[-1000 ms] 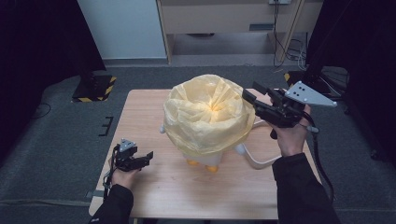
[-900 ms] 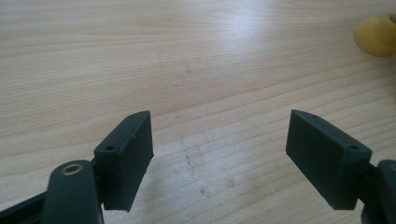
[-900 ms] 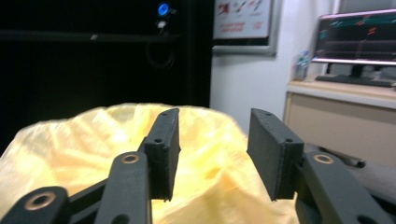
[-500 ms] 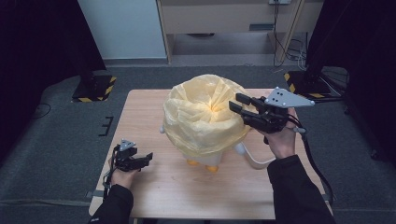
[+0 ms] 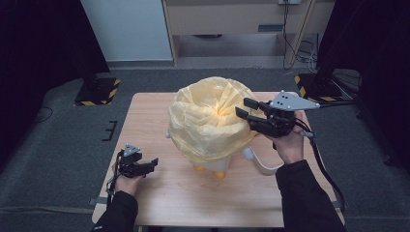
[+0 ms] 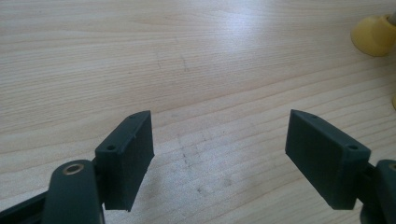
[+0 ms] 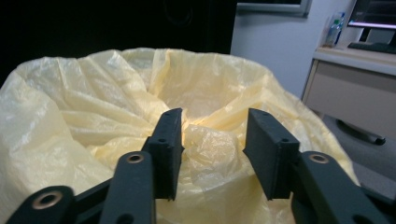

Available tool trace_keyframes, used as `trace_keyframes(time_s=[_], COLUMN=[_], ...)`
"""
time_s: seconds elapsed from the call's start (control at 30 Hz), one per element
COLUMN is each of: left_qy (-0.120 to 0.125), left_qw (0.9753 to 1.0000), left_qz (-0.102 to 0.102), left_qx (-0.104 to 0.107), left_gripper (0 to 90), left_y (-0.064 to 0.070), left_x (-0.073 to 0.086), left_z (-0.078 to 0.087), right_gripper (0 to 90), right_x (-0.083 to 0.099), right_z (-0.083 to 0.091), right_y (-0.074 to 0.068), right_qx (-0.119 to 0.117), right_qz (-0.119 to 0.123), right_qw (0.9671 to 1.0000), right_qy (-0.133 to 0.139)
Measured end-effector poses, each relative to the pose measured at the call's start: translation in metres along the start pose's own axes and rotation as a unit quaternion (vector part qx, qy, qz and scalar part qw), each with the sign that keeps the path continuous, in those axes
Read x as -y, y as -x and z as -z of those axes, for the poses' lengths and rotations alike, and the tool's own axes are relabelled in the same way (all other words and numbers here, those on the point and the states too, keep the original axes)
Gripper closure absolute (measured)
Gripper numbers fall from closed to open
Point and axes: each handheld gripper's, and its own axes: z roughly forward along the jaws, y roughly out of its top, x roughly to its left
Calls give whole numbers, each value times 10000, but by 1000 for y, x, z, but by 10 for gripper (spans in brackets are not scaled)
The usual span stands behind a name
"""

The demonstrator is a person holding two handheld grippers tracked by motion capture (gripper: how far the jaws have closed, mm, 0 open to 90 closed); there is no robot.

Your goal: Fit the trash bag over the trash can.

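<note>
Spread wide and holding nothing, the left gripper rests low over the near left part of the wooden table, its black jaws pointing toward the middle; in the left gripper view the left gripper looks along bare wood grain between its two parted pads, with a small yellow foot at the far right edge. At the table's centre stands a bulky object wrapped in a crinkled yellow plastic bag, the film gathered into folds around an opening at the top, and two yellow feet show beneath its near side. A white curved handle sticks out at the bag's lower right. On the right, the right gripper is held high against the bag's upper right edge, its jaws parted on either side of a raised fold of film; the right gripper view shows the right gripper with crumpled plastic bulging between the pads, which have not closed on it.
</note>
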Motion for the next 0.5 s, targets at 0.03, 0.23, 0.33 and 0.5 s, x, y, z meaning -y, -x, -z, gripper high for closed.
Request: trace_keyframes(time_s=[0.03,0.23,0.33,0.5], left_qy=[-1,9,13,21], left_qw=[10000,10000,10000,10000], left_qz=[6,29,35,42], left_qx=[2,11,14,19], left_gripper=[230,230,230,229], left_y=[0,0,-1,-1], left_x=[0,0,0,0], left_z=[0,0,1,0], right_gripper=[519,388,330,262], right_x=[-1,-13,-22,-41], right_z=[1,9,12,16], right_y=[0,5,8,9], right_qx=[36,228,349,459], right_qz=[-31,-293,-318,-362], right_qw=[9999,9970,9952,9917], right_qy=[106,675,860,1142])
